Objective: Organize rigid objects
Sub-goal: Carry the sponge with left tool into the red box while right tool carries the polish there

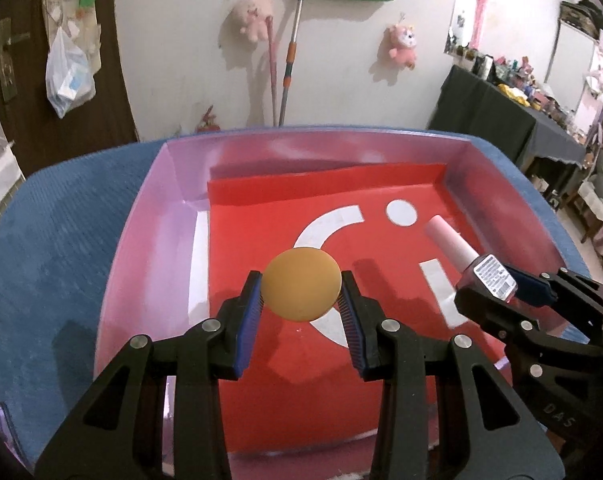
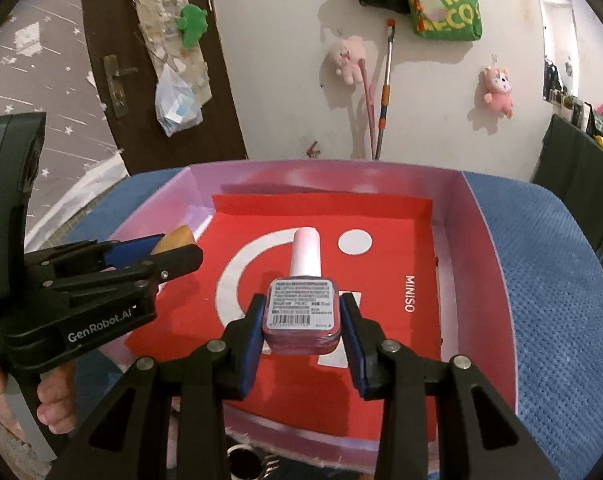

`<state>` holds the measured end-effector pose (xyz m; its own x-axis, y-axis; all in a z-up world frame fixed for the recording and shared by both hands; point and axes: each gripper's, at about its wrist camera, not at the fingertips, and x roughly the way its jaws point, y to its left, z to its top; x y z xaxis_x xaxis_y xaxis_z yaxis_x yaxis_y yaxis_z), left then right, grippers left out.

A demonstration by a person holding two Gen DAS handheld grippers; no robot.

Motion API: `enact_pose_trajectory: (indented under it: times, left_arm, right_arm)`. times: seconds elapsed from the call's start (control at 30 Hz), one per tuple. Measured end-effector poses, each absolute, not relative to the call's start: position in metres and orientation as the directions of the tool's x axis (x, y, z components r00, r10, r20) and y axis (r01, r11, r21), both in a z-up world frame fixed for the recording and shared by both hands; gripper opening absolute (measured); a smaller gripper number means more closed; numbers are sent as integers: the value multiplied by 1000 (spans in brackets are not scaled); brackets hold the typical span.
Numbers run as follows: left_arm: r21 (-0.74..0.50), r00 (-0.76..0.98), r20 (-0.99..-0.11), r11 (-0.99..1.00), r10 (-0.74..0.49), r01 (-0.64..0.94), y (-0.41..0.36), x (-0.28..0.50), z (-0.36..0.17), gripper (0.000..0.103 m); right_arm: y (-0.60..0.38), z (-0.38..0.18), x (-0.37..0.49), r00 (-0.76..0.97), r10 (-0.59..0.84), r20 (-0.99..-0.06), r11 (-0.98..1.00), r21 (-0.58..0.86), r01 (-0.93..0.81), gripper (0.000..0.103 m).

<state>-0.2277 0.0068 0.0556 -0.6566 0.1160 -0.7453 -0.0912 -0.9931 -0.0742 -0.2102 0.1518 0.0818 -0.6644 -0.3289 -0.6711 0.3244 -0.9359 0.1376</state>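
Fingers of the left gripper (image 1: 300, 296) pinch a tan round disc (image 1: 300, 285) at its left and right edges, holding it above the red liner of the pink box (image 1: 149, 216). Those of the right gripper (image 2: 301, 314) pinch a pink nail polish bottle (image 2: 302, 312) by its square body, base label turned near, white cap pointing far, also over the box. The box sits on a blue cloth (image 1: 53, 240). Only the right wrist view shows the bottle's barcode label head-on, the liner's MINISO lettering, and a hand (image 2: 55, 400) on the left gripper's handle. Only the left wrist view shows the disc's full round face.
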Motion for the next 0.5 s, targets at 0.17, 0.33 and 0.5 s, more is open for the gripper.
enact_pose_trajectory:
  times: [0.17, 0.33, 0.5]
  left_arm:
    - [-76, -625, -772, -994, 111, -83, 7, -235, 44, 35]
    - [-75, -606, -788, -994, 110, -82, 6, -237, 38, 35]
    - [-73, -585, -804, -994, 105, -78, 6, -241, 32, 35]
  right_arm:
    - [150, 72, -223, -646, -306, -700, -943, 127, 308, 39]
    - [152, 61, -231, -617, -300, -728, -945, 137, 298, 39]
    - [152, 54, -234, -594, -286, -751, -948, 132, 290, 38]
